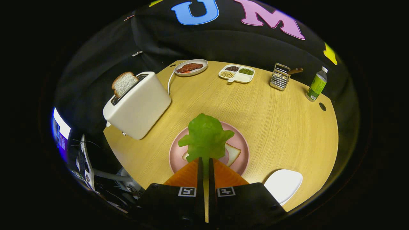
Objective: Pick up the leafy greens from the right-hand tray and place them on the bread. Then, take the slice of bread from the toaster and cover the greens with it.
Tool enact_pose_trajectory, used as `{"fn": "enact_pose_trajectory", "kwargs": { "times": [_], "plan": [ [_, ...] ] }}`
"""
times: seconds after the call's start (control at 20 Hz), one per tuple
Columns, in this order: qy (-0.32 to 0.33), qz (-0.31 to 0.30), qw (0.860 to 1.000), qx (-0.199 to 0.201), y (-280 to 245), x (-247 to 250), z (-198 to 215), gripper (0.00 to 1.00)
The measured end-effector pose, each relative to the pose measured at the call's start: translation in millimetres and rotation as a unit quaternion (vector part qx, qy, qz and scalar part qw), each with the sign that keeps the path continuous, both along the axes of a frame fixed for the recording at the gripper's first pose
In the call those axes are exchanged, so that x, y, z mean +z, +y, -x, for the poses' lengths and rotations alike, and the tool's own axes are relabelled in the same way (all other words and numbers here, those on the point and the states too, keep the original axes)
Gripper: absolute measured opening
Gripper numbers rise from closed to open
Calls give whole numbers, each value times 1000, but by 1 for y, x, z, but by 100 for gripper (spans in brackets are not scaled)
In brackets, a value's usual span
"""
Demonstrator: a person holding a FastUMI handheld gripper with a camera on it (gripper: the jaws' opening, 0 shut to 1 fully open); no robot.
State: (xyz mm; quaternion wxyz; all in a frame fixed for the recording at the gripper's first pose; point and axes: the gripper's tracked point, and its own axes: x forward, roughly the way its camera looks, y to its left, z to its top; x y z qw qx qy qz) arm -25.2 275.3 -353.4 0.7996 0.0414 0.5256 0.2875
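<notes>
Your gripper [204, 163] is pinched closed on the leafy greens [206, 135], which hang over the bread [232, 153] on the pink plate [243, 159]. Let go off-centre and the floppy leaf likely slides onto the plate — line it up first. The second slice [124, 83] waits in the toaster [140, 107] — go gently there.

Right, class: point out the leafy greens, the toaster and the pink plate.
leafy greens [206, 135], gripper view, middle of leaf
toaster [140, 107], gripper view, side wall
pink plate [244, 150], gripper view, bare rim
</notes>
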Motion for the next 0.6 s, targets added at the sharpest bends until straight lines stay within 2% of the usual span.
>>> {"fn": "enact_pose_trajectory", "kwargs": {
  "times": [0.15, 0.3, 0.35, 0.4, 0.6],
  "plan": [
    [6, 0, 1000, -2, 7, -6, -3, 14],
    [1, 4, 1000, -13, 8, -9, -11, 77],
    [-3, 10, 1000, -13, 8, -10, -12, 83],
    [-6, 15, 1000, -10, 7, -9, -12, 93],
    [-19, -2, 1000, 2, 15, 10, -11, 94]
  ]
}}
